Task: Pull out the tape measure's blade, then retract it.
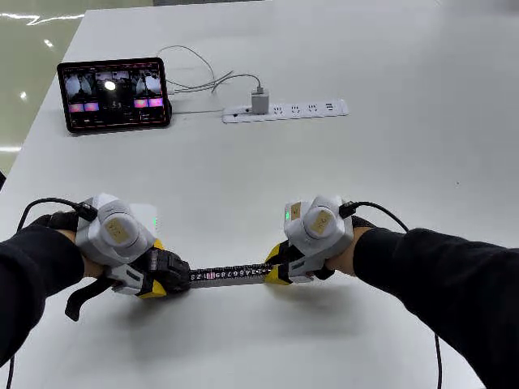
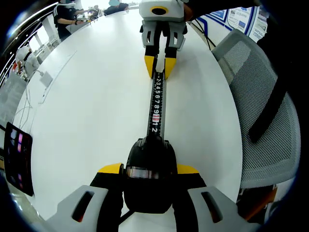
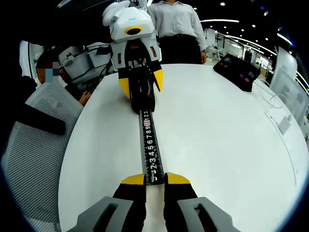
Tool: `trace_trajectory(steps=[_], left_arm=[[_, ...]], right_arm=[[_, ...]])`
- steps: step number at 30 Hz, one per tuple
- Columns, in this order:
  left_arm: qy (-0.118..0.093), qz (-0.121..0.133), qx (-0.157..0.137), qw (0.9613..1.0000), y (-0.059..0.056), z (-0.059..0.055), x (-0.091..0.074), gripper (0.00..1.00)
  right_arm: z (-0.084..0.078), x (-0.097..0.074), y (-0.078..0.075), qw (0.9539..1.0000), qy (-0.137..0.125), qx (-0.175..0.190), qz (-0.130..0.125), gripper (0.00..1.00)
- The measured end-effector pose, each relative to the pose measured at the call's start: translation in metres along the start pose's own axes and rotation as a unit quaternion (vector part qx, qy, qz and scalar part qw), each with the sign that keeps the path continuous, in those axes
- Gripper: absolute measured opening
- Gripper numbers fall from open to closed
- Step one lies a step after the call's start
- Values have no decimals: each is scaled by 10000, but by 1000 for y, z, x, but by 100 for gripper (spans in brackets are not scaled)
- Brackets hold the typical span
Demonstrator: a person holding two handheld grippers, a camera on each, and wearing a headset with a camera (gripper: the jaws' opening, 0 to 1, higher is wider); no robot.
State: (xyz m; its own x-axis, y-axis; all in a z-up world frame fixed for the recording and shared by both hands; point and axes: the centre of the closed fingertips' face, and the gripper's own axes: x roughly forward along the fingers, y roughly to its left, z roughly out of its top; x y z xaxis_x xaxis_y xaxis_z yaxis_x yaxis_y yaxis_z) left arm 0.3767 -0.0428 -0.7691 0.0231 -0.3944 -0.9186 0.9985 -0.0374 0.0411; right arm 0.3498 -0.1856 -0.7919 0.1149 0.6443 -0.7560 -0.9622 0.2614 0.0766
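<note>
Head view: left gripper [image 1: 160, 278] fingers clamp the black tape measure case [image 1: 172, 270] over the white counter [image 1: 340, 170]; right gripper [image 1: 275, 273] fingers pinch the blade [image 1: 231, 274] tip; blade stretched straight between them, numerals 2–9 legible, 10 in red.

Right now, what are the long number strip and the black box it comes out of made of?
The blade looks like thin metal with a dark coating and printed white numbers; it runs flat and straight, though I can't be sure. The case looks like black plastic or rubber, mostly matte with a soft sheen.
</note>
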Motion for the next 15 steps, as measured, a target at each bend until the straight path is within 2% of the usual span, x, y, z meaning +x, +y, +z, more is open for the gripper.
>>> trace_trajectory(steps=[15], left_arm=[[16, 18, 16, 10000, -1, 0, 0, 34]], right_arm=[[-11, -11, -2, 10000, -13, 71, -30, 9]])
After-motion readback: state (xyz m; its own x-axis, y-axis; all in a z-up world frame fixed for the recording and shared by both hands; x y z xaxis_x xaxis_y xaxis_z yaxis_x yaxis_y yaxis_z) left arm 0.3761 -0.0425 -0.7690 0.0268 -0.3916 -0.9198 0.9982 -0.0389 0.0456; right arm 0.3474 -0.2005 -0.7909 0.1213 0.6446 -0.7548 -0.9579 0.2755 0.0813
